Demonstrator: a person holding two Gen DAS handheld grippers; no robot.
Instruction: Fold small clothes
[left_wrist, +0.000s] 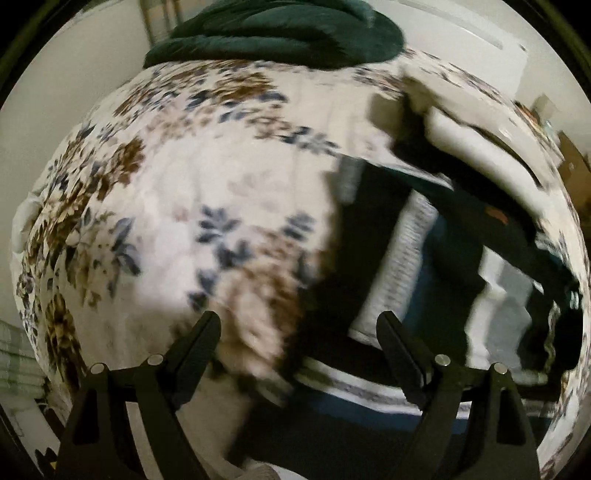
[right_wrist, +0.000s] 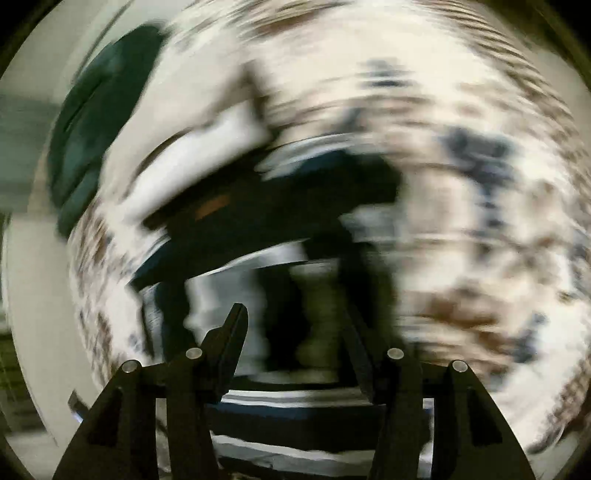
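Black left tool (left_wrist: 299, 325) gapes wide and empty above striped clothes (left_wrist: 399, 258); right tool (right_wrist: 291, 321) half-spread, grip blurred.

Floral bedspread (left_wrist: 207, 192): dark striped clothes (left_wrist: 406, 258), green blanket (left_wrist: 280, 33) on it.

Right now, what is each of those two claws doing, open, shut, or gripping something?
Left gripper: open wide, holding nothing.
Right gripper: open, nothing visibly pinched; view too blurred for more.
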